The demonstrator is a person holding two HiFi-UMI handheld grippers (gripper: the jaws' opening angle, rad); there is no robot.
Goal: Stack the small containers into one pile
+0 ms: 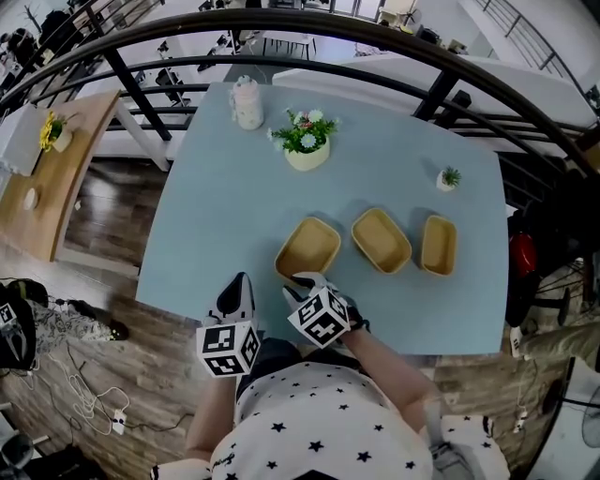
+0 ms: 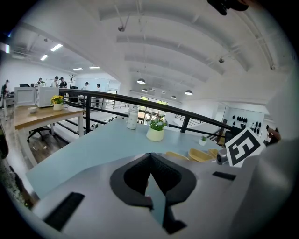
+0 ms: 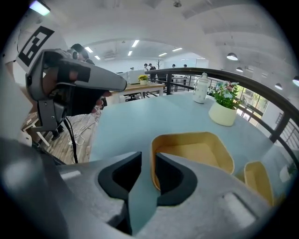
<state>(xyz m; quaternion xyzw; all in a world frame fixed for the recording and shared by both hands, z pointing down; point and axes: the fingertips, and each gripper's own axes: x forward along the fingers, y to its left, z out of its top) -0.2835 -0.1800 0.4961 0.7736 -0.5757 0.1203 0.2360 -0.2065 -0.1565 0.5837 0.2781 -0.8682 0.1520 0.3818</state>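
Three shallow tan containers lie side by side and unstacked on the pale blue table (image 1: 225, 187): the left one (image 1: 307, 248), the middle one (image 1: 381, 240) and the right one (image 1: 439, 245). My right gripper (image 1: 307, 279) hovers at the near rim of the left container (image 3: 194, 149). Its jaws stand a narrow gap apart with only table showing between them (image 3: 148, 156). My left gripper (image 1: 242, 279) is at the table's front edge, left of that container and apart from it. Its tips touch and hold nothing (image 2: 150, 155).
A white flower pot (image 1: 307, 142) and a white bottle (image 1: 247, 103) stand at the back of the table. A tiny potted plant (image 1: 448, 178) sits back right. A black railing (image 1: 309, 23) curves behind. Wooden floor with cables (image 1: 84, 394) lies on the left.
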